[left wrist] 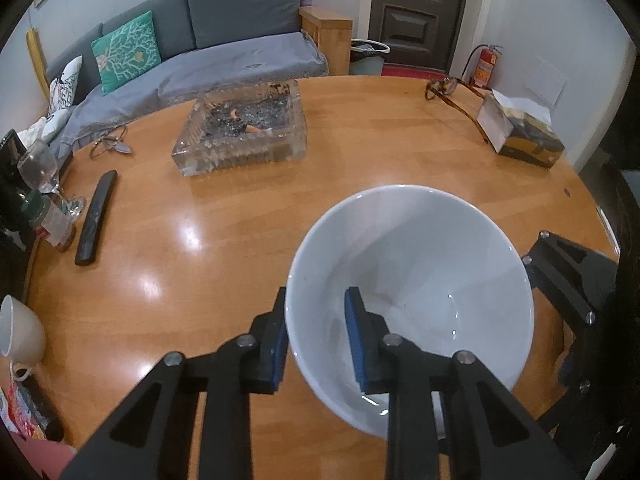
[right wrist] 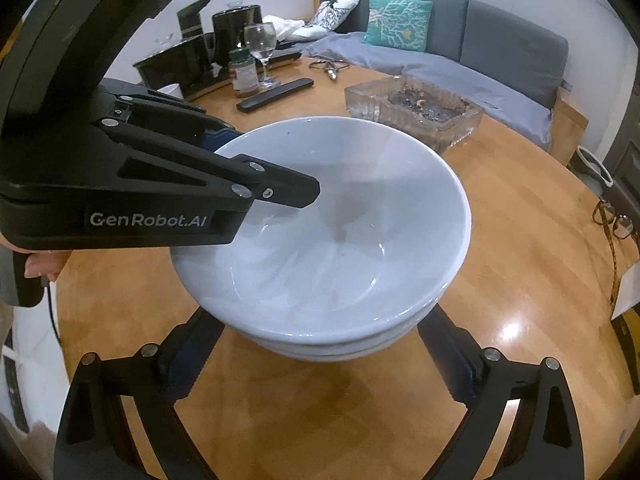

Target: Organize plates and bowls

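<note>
A white bowl [left wrist: 420,272] tops a stack of white bowls [right wrist: 344,350] on the round wooden table [left wrist: 180,280]. My left gripper [left wrist: 316,296] straddles the top bowl's near-left rim. One blue pad rests against the outer wall, and the other hangs inside the bowl with white showing between it and the wall. From the right wrist view, the left gripper [right wrist: 272,164] reaches over the top bowl [right wrist: 340,240] from the left. My right gripper [right wrist: 316,340] stands wide open, with a finger on each side of the stack's base. The bowls' rims hide any contact.
A glass ashtray [left wrist: 240,136] sits beyond the bowls at mid-table. A black remote [left wrist: 96,220], a wine glass [left wrist: 38,168] and a jar line the left edge, with a white cup [left wrist: 20,336] nearer. Spectacles [left wrist: 444,88] and a tissue box [left wrist: 524,136] lie far right.
</note>
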Tool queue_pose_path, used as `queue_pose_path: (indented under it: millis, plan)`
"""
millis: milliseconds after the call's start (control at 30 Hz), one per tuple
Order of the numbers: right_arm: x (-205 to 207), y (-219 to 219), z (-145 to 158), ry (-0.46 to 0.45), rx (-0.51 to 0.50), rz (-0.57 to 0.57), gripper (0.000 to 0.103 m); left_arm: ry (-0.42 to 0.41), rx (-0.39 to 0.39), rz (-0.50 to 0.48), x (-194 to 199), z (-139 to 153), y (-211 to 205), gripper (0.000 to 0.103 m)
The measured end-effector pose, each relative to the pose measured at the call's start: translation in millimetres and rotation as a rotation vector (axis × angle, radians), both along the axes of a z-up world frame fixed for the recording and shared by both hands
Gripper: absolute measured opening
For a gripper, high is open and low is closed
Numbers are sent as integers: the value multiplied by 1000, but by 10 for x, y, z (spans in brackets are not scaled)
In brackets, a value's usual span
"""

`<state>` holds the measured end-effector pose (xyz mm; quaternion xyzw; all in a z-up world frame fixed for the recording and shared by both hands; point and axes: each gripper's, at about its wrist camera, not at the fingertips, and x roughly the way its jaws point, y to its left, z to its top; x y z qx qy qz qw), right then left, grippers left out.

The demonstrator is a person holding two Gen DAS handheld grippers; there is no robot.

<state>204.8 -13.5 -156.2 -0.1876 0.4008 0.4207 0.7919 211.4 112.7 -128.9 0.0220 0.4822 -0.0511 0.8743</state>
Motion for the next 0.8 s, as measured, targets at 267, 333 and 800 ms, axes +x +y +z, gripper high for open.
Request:
queue_pose_path:
  millis: [267,333,800]
  plan:
    - [-383,-184,17,28,-34,30,95,27,-39,-55,-449,21,-150,23]
    - [-488,-246,21,35,-33,31,95,31,-46,-67,-561,25,-198,23]
    - [-1026,-641,-63,26,61,-47,95,57,-126,-102,-815,-23,-277,23]
